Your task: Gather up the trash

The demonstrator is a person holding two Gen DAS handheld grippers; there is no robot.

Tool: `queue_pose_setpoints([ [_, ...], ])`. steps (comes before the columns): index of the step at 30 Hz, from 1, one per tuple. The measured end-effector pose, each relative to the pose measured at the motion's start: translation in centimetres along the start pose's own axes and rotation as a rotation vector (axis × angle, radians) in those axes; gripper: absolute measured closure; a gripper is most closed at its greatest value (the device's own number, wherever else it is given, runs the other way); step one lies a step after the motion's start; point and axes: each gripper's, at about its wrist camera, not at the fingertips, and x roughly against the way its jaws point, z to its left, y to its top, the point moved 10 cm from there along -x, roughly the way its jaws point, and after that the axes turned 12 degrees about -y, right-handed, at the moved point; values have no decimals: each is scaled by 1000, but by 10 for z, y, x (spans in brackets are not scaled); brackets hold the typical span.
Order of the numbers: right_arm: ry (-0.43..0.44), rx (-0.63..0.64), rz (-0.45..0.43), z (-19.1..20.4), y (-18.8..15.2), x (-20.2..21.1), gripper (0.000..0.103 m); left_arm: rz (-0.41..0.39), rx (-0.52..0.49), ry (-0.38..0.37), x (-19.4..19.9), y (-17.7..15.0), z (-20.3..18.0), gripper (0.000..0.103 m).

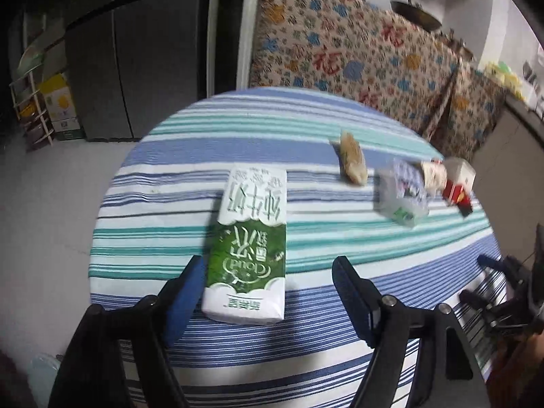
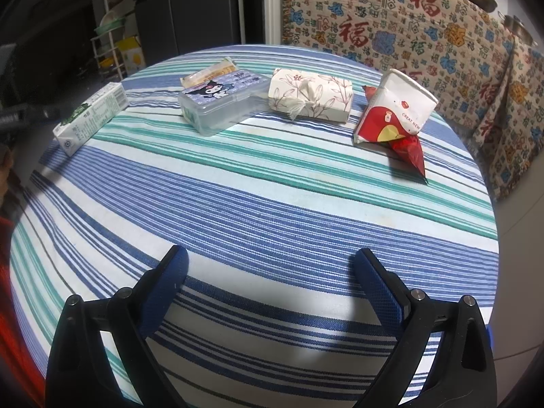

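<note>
On the striped table (image 1: 340,238), milk carton (image 1: 248,244) between spread left jaws, untouched

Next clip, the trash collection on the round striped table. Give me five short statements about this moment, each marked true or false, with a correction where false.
1. The green and white milk carton lies flat on the striped tablecloth. True.
2. The left gripper is clamped on the carton. False: its jaws stand apart, with the carton lying between the fingers and nearer one of them.
3. The right gripper holds a red wrapper. False: it is open and empty over bare cloth.
4. The clear plastic box with the cartoon lid sits beside the floral tissue pack. True.
5. The red and white carton is stacked on the plastic box. False: it sits apart, on the far side of the tissue pack.
</note>
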Motion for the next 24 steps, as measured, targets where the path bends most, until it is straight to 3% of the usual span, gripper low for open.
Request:
queue_pose_setpoints([
  [4, -13, -18, 22, -14, 0, 0, 8, 46, -33, 78, -22, -9, 1, 25],
  [10, -83, -246, 87, -101, -1, -20, 8, 55, -20, 147, -37, -11, 5, 24],
  [16, -96, -207, 56, -127, 31, -45, 11, 22, 3, 179, -41, -8, 4, 21],
  [19, -110, -191, 17, -132, 50, -57, 25, 15, 6, 184, -42, -7, 3, 21],
  [20, -116, -182, 4, -134, 56, -60, 39, 14, 8, 186, -42, -7, 3, 21],
  [21, -117, -169, 4, -133, 58, -65, 65, 12, 8, 187, -42, -7, 3, 21],
  [24, -120, -165, 9, -134, 59, -64, 82, 11, 8, 187, -42, -6, 2, 21],
])
